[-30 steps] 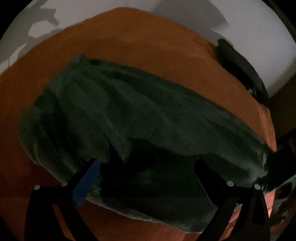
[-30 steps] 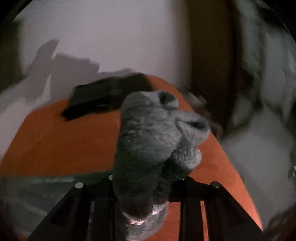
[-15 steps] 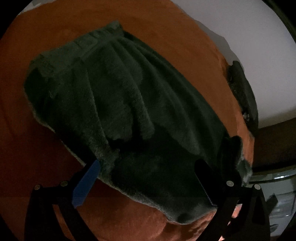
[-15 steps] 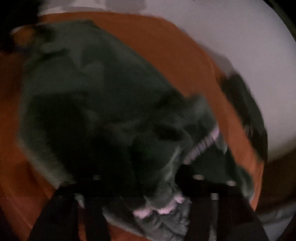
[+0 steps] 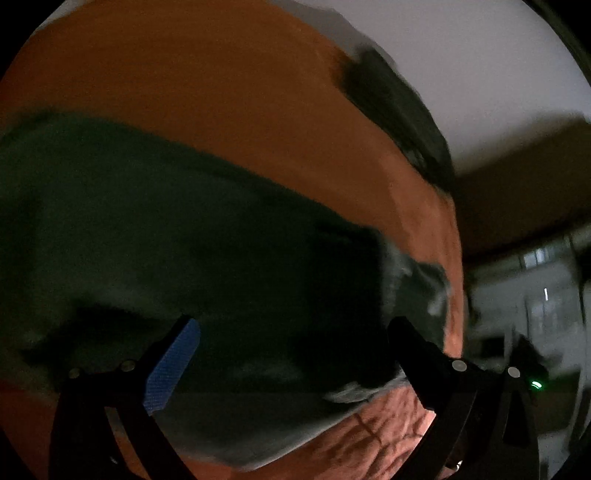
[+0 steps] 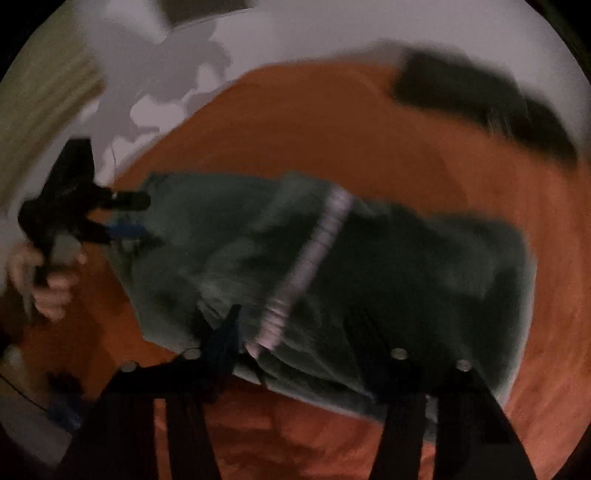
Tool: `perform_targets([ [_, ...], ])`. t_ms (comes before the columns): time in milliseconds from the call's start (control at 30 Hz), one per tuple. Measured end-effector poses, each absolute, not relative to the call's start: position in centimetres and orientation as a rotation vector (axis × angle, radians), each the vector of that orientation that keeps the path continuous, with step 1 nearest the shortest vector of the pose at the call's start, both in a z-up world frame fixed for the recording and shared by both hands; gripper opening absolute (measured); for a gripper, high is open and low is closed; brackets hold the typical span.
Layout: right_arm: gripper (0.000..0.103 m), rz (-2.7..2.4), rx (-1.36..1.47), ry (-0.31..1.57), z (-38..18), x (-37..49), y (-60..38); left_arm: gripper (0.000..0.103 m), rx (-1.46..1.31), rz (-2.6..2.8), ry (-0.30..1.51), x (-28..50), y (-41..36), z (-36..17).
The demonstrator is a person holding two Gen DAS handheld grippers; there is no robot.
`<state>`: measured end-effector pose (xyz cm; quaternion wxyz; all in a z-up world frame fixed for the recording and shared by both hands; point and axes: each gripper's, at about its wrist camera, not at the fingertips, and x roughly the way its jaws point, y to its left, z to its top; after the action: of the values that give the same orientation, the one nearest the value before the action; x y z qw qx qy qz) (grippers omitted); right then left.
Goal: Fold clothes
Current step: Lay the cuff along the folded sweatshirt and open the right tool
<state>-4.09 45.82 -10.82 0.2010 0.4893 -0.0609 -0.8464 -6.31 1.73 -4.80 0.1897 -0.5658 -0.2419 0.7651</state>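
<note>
Garment (image 6: 369, 266) lies beneath both grippers' spread jaws.

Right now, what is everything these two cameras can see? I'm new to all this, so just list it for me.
Fleecy garment: one, dark green-grey with a pale pink ribbed band, lying spread on the orange cover.
Orange cover: one, orange, under the garment, filling most of both views.
Dark folded item: one, black or very dark, at the far edge of the cover; too blurred to tell what it is.
Wall: pale, behind the cover, with shadows on it.
Left tool: one, black with a blue pad, fingers spread wide over the garment.
Right tool: one, black, fingers apart over the garment's near edge.
Hand: one, gripping the left tool's handle, in the right camera's view.
</note>
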Motion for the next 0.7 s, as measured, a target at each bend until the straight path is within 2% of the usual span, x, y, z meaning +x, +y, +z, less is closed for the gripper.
perform_targets([
  [200,0.054,-2.293,1.482,-0.265,-14.3,-3.5,48.0,0.102,-1.602,2.033,-0.613,-11.7,9.1,-5.1],
  [267,0.054,-2.276,1.508,-0.216,-14.5,-3.2,47.1,0.102,-1.618,2.045,-0.553,-13.0,11.0,-5.9],
  [333,0.054,-2.257,1.555,-0.158,-14.9,-3.1,46.2,0.089,-1.668,2.119,-0.41,-14.1,12.4,-7.0],
  [367,0.054,-2.249,1.559,-0.142,-14.9,-2.9,45.7,0.056,-1.7,2.168,-0.314,-14.4,13.0,-7.7],
  [400,0.054,-2.253,1.547,-0.142,-14.6,-2.9,45.7,0.035,-1.726,2.18,-0.272,-14.3,13.2,-8.5],
  [567,0.054,-2.276,1.483,-0.149,-12.8,-2.6,45.5,0.025,-1.679,2.143,-0.506,-13.5,9.4,-9.1],
  [700,0.054,-2.288,1.433,-0.132,-11.8,-2.6,45.1,0.025,-1.625,2.138,-0.499,-13.5,8.8,-8.1],
])
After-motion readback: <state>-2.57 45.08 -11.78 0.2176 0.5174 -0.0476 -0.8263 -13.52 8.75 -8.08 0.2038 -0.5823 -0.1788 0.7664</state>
